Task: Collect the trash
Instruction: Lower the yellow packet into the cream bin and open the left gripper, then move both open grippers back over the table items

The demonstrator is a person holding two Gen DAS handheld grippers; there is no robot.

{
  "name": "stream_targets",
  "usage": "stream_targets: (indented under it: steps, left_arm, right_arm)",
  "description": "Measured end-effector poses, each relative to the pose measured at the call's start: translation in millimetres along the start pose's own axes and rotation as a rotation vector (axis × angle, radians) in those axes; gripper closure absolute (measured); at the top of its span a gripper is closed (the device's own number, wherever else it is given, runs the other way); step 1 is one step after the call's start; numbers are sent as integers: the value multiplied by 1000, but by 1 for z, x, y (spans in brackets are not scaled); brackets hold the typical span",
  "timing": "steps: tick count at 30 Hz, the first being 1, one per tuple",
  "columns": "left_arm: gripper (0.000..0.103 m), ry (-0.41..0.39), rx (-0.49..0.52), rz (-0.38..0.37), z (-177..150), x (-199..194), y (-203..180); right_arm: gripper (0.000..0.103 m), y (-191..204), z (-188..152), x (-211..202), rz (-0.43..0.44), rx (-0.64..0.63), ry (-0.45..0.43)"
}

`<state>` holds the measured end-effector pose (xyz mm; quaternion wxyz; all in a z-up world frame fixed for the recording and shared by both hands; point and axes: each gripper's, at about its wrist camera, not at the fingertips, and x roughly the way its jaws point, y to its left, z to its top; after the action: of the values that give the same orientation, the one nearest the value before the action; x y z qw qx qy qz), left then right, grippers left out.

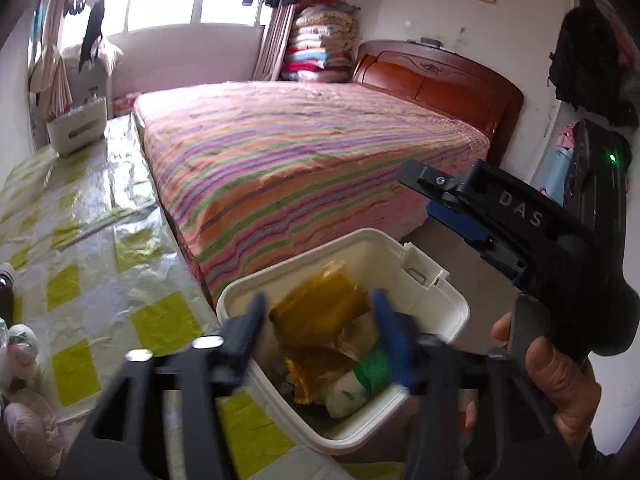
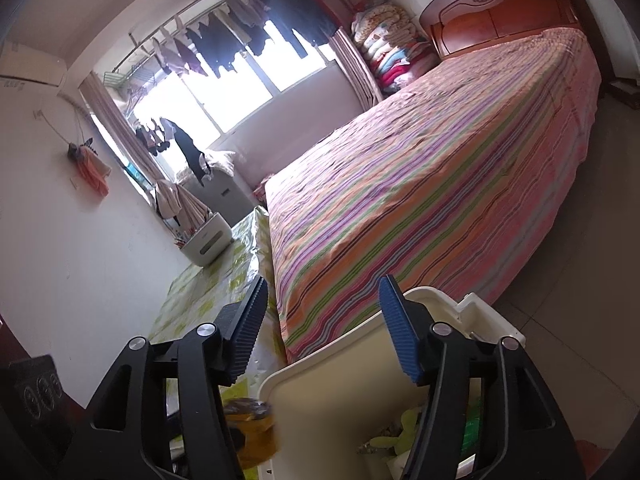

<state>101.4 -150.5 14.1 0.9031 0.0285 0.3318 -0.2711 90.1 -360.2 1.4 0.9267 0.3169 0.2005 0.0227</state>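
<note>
The left tongs hang spread wide over the white bin, nothing between their blurred fingers. Inside the bin lie a crumpled amber plastic wrapper, a white packet with a green band and some darker scraps at the bottom. To the right of the bin a hand grips the black handle of the right tongs, which point past the bin's far corner toward the bed; the raised letters "DAS" can be read on the handle, and a small green light glows at its back end.

From the right wrist view, the right tongs stand apart and bare, one blue ribbed pad on each side of the bin's near rim. A yellowish wrapper, blurred, shows just left of the bin's outer wall.

The bin sits on a table covered with a clear, yellow-checked plastic sheet. Left of the bin, at the table's edge, are white plastic bags and the dark top of a bottle.

Beyond the bin is a bed under a striped cover with a reddish wooden headboard. Further off: folded blankets, a white appliance, and clothes hanging at the bright window.
</note>
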Motion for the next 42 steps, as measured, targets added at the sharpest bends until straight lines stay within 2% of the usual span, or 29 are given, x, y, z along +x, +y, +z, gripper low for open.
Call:
stream_targets:
  steps: [3,7,12,19,20,25,30,36,38,42]
  left_arm:
    - [26,-52,21,28,-1,-7,-5]
    - [25,-67,11,39,0,-14,2]
    - [25,-112,-22,94,0,-29,19]
    - [25,-169,-40,155,-5,-63,48]
    - [25,-173,-42,158,-6,-68,52]
    - [25,-206,-47,203,-15,-96,74]
    - [25,-233,-67,278,-28,-119,105]
    - [25,-330,-123,435,-47,-164,150]
    - [25,-360,-158,490,-54,-181,170]
    - [25,-356,-273,534,-65,-201,211]
  right_arm:
    - [43,-4,1,0,4,20,-7]
    - [40,-4,0,0,9,32,-8]
    - [35,3,-2,5,28,22,-2]
    - [24,26,-12,15,93,-11,34]
    - [24,31,-14,16,105,-19,41]
    - [6,63,-27,24,160,-67,63]
    - [6,108,-54,37,217,-189,131]
    - [6,164,-92,48,338,-291,224]
    - [6,181,-104,53,361,-317,254]
    - [6,212,-129,65,406,-371,336]
